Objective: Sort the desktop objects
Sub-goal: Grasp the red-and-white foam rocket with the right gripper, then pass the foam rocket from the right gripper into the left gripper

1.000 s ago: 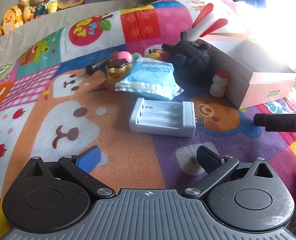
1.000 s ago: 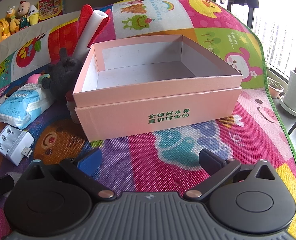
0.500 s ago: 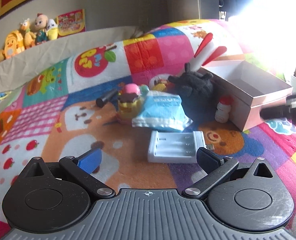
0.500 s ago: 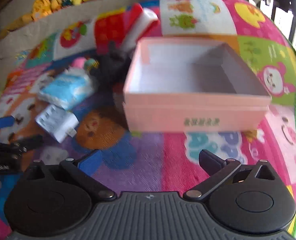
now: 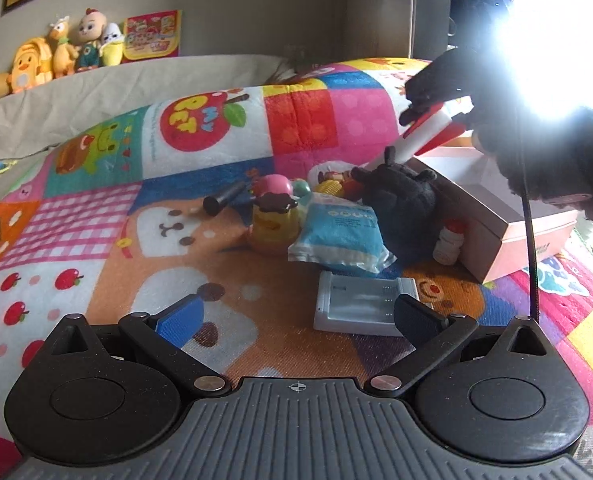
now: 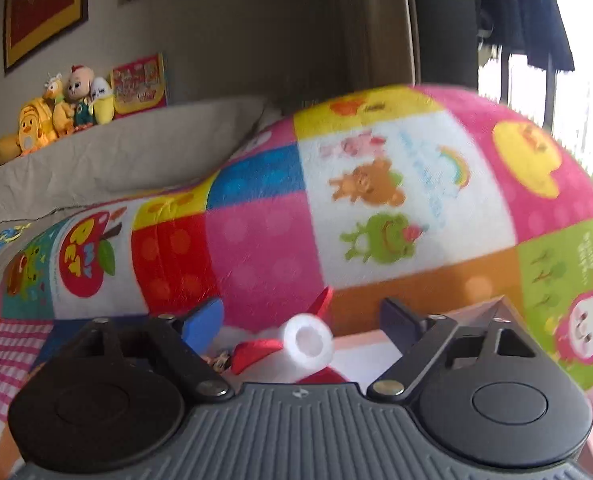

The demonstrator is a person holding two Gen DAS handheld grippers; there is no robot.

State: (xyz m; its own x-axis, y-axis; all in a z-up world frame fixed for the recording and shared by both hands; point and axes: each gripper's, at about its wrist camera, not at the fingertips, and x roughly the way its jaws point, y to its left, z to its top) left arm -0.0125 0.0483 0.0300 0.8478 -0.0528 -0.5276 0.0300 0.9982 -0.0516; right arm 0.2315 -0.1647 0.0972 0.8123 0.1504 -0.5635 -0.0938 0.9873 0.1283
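Observation:
In the left wrist view a pile lies on the colourful mat: a white battery charger, a blue packet, a yellow jar toy, a black plush, a small white bottle and a black marker. A pink open box stands at right. A white tube with red fins leans behind the plush. My left gripper is open and empty before the charger. My right gripper is open, hovering over the tube's end; it also shows in the left wrist view.
Plush dolls and a picture card sit on the grey ledge at the back. A bright window glares at the right. A black cable hangs in front of the box. The box's white inside shows under the right gripper.
My right gripper rose and swung left from in front of the pink box to above the white tube. My left gripper pulled back and lifted, so the charger sits nearer its fingers.

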